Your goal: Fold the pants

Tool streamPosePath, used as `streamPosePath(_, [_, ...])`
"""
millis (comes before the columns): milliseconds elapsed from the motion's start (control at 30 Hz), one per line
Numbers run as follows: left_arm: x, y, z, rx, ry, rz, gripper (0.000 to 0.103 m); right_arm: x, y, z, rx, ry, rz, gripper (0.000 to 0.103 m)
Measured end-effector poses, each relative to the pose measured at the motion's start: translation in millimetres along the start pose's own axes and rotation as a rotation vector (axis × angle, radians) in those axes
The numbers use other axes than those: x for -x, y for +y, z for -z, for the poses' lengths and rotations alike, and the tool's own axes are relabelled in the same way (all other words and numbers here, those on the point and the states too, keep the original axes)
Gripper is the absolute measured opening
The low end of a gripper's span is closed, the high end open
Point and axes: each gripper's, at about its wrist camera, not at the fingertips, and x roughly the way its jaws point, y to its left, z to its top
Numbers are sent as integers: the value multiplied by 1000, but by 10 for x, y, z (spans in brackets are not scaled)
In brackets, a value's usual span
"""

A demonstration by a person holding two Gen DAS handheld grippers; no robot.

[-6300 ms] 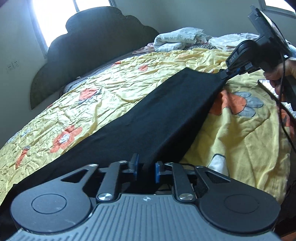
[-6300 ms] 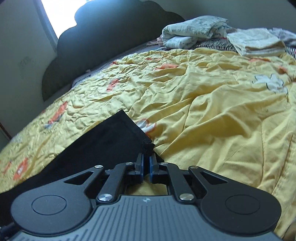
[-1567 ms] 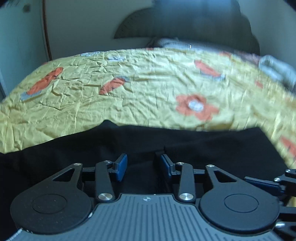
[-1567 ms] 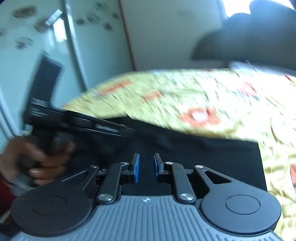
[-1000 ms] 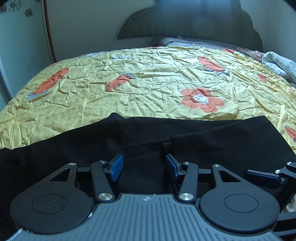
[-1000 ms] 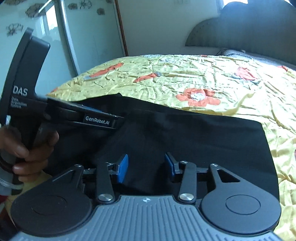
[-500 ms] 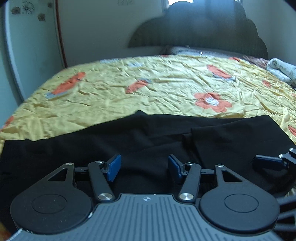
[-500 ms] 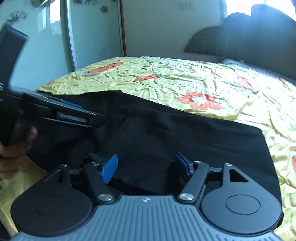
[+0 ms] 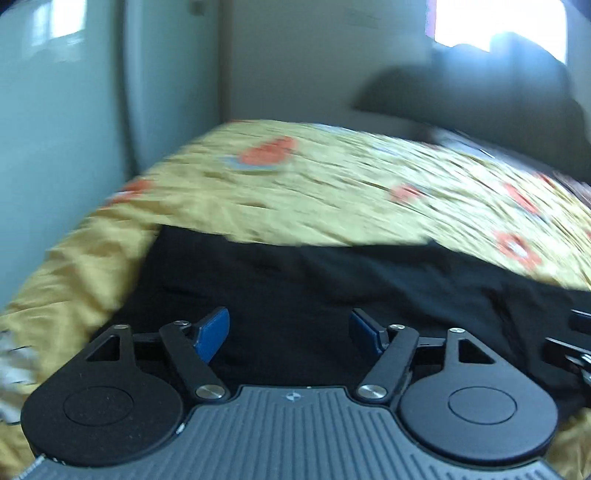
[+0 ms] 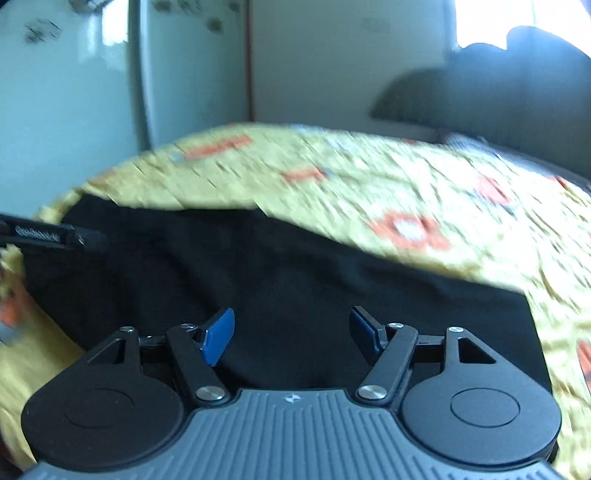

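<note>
The black pants lie flat on the bed, near its front edge. They make a wide dark strip across the yellow bedspread, which has orange flowers on it. The pants look folded over. In the right wrist view their right end is a straight edge, and it stops before the right side of the bed. Their left end reaches close to the left corner of the bed, where the yellow cover drops down.

The left tool hangs over the left part of the pants. Its two blue pads are far apart and are spreading wider. Nothing is pinched between them. Only the flat black cloth shows below the gap.

The right tool hangs over the middle of the pants. Its blue pads are wide apart too, and they hold nothing. The cloth lies loose under them.

In the right wrist view, the tip of the left tool shows as a thin black bar at the left edge, just over the left end of the pants. In the left wrist view, a bit of the right tool peeks in at the right edge.

Behind the bed stands a dark headboard under a bright window. A pale wall is at the back. Both pictures are blurry.
</note>
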Motion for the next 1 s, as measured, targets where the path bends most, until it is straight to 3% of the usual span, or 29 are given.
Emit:
streamPosePath(67, [-25,275,-43,111,11,-51,76,-5,248,-127,61,-48,-57,69])
streamPosePath(133, [-87,496,-40,173,43,-50,75,-54,581,-205,153,-73,-142,69])
streamPosePath(200, [-117,576,-26,125,86,-34,72,-123,963,-238,256,-89,-222,68])
streamPosePath(333, [6,708,14,105,66,-63,72,-235,1672,-186,476,-97,-323,68])
streamPosePath(533, [119,1307,36,406,104,17,74,-411,2302,-12,734,-117,-291,68])
streamPosePath(633, [122,1525,42,530,128,98,75,-511,2475,77,832,-131,-201,68])
streamPosePath(733, [105,1629,56,609,153,186,76,-620,2643,226,964,-164,-76,68])
streamPosePath(867, [44,1659,122,692,215,295,78,-643,2809,329,1073,-227,-48,66])
streamPosePath(900, [2,1669,144,717,234,324,79,-663,2819,333,1092,-237,-48,58])
streamPosePath(933, [-32,1682,168,746,256,354,80,-698,2833,346,1114,-242,-44,41])
streamPosePath(1000, [-110,1713,225,808,289,407,82,-770,2847,379,1151,-234,-46,20])
